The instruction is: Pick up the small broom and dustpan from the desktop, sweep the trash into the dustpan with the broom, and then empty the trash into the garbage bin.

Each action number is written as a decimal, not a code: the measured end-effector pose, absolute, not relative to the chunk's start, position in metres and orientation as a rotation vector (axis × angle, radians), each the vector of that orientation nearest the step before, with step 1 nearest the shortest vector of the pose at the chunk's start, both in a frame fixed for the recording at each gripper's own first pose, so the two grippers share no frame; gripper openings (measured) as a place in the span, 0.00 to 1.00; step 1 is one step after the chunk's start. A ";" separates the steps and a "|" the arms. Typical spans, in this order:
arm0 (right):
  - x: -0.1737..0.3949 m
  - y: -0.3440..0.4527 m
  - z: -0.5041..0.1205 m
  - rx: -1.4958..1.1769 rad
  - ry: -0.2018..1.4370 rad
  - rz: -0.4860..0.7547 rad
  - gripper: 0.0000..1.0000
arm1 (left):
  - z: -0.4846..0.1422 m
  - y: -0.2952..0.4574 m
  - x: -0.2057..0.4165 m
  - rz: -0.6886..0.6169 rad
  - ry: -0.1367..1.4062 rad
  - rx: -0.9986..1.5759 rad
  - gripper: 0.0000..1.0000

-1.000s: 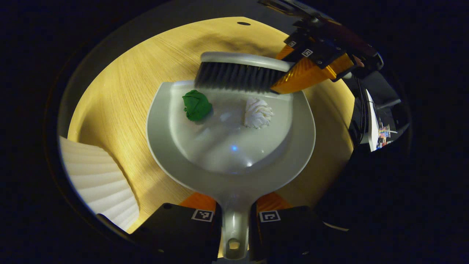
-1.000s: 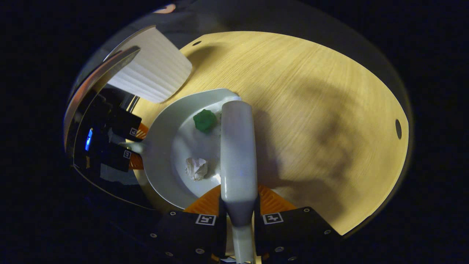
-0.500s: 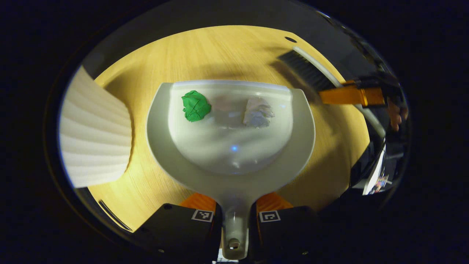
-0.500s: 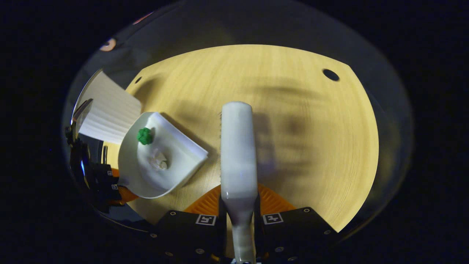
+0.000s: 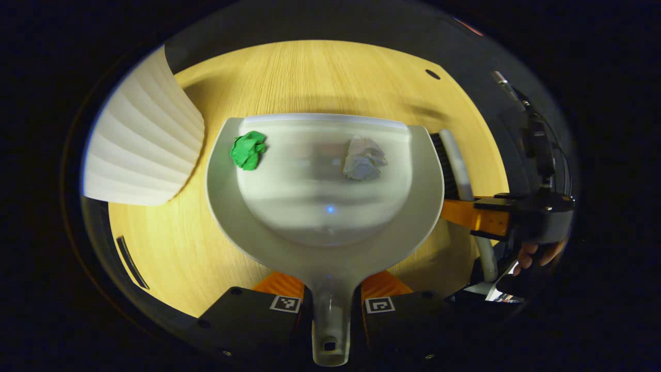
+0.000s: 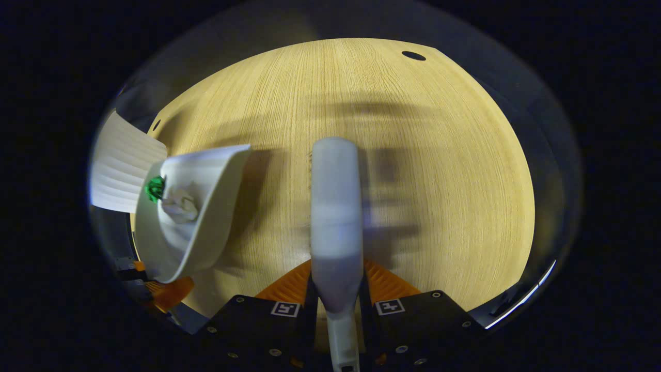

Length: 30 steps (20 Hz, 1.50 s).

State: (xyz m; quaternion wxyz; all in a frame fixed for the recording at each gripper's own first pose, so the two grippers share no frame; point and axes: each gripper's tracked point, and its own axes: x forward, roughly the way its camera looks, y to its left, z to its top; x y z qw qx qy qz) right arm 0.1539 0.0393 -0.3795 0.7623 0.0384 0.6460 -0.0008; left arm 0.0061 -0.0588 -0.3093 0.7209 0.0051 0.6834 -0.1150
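My left gripper (image 5: pixel 331 302) is shut on the handle of the pale grey dustpan (image 5: pixel 428 206), which is held above the wooden desk. In the pan lie a green crumpled ball (image 5: pixel 248 150) near its left lip and a white crumpled paper (image 5: pixel 364 157) to the right. My right gripper (image 6: pixel 335 305) is shut on the handle of the small broom (image 6: pixel 335 206), held over the desk. In the left gripper view the broom (image 5: pixel 454 160) and the right gripper (image 5: pixel 496 217) are just right of the pan. In the right gripper view the dustpan (image 6: pixel 206 206) is at the left, tilted.
A white ribbed garbage bin (image 5: pixel 142 150) stands to the left of the dustpan, close to its left edge; it is also at the left in the right gripper view (image 6: pixel 121 173). The wooden desk (image 6: pixel 413 155) has small round holes near its far edge.
The broom left the dustpan's mouth and swung away to the pan's right side. The dustpan moved toward the bin, and the green ball slid to the pan's left.
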 end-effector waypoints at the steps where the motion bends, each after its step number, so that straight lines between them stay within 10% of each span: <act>1: 0.153 0.041 -0.377 0.074 1.399 0.004 0.49 | -0.300 -0.057 0.013 -0.261 1.482 0.025 0.31; 5: 0.163 0.037 -0.370 0.119 1.354 -0.005 0.43 | -0.258 -0.048 0.027 -0.275 1.394 0.059 0.30; 10: 0.164 0.039 -0.367 0.124 1.337 0.024 0.71 | -0.166 -0.039 0.061 -0.294 1.263 0.040 0.30; 19: 0.163 0.041 -0.360 0.158 1.308 0.049 0.65 | -0.091 0.143 0.119 0.004 1.239 0.141 0.30; 20: 0.163 0.039 -0.358 0.164 1.306 0.041 0.84 | -0.093 0.168 0.120 0.044 1.257 0.193 0.30; 30: 0.163 0.034 -0.355 0.192 1.311 0.024 0.76 | -0.089 0.291 0.149 0.154 1.386 0.798 0.31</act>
